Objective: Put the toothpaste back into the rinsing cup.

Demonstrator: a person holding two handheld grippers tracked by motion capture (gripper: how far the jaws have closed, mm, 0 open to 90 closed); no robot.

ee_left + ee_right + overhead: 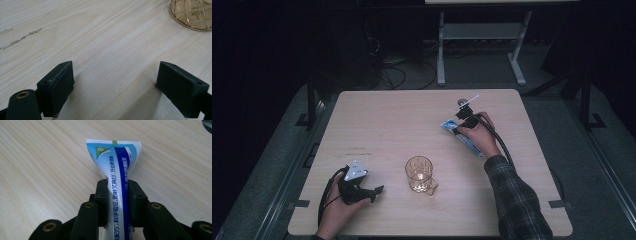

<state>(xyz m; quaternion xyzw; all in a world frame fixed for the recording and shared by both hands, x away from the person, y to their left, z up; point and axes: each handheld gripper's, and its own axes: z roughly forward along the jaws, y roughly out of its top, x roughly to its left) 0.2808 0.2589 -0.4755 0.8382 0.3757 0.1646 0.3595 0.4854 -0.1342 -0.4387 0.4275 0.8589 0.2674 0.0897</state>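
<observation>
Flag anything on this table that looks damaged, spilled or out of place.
Nothing spilled. The toothpaste tube is pinched narrow between the right claw's pads. The table shows scuff marks at left. The glass mug stands upright.

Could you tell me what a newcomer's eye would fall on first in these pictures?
Probably the blue-and-white toothpaste tube at the table's right, pinched between the jaws of the right gripper. Next, the amber cut-glass mug standing near the front middle, with the left gripper resting open beside it on the pale wooden table.
</observation>
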